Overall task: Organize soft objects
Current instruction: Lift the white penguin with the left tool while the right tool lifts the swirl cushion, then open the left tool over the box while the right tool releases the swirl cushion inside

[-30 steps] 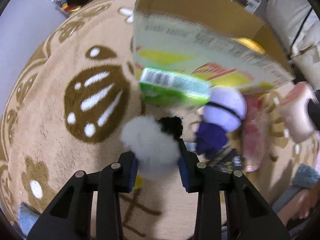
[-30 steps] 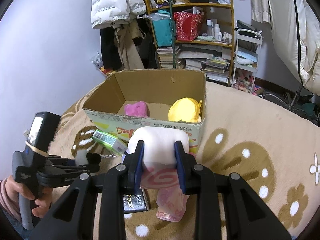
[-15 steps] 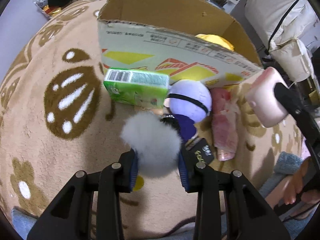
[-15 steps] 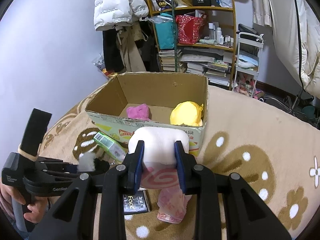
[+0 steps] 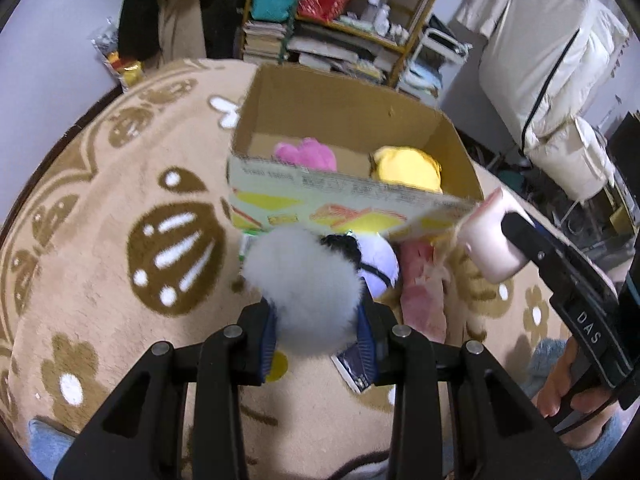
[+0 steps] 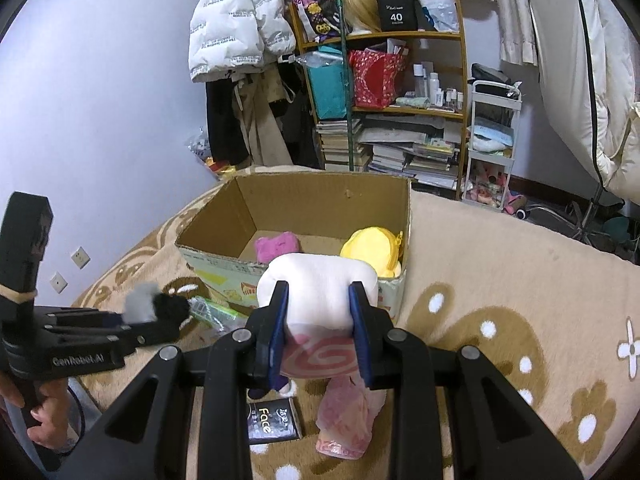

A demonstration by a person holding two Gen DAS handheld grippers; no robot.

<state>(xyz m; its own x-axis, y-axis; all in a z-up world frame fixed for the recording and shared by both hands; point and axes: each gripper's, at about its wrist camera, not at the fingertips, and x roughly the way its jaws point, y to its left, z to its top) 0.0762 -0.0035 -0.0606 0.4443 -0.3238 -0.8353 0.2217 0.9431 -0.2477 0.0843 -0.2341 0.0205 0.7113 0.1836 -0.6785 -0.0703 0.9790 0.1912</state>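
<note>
Gripping a fluffy white pompom [image 5: 310,292] with a black tuft [image 5: 342,245] on its upper right, my left jaws are clenched on it: the ball sits squarely between the two blue pads [image 5: 269,334], bulging out above and in front of them, low in the centre of the left wrist frame. My left gripper [image 5: 318,338] points down at the beige rug [image 5: 100,240] with brown flower patterns.

My right gripper [image 6: 318,336] grasps a pale pink plush block [image 6: 316,284], pinched at its lower half so the rounded top swells above the pads, in the lower middle of the right wrist frame. In the left view that same block [image 5: 490,240] shows at the right edge, just beside the near right corner of the cardboard box [image 5: 352,120].

The box stands open on the rug in the middle of both frames. Inside lie a pink plush [image 5: 306,154] on the left and a yellow plush [image 5: 406,168] on the right, apart from each other.

In front of the box, on the rug, rest a lilac plush [image 5: 380,264] with a dark band, partly hidden behind my pompom, a pink plastic-wrapped item [image 6: 346,412], a black packet [image 6: 272,420] and a green pack [image 6: 210,312]. A cluttered shelf [image 6: 384,80] fills the upper part of the frames.
</note>
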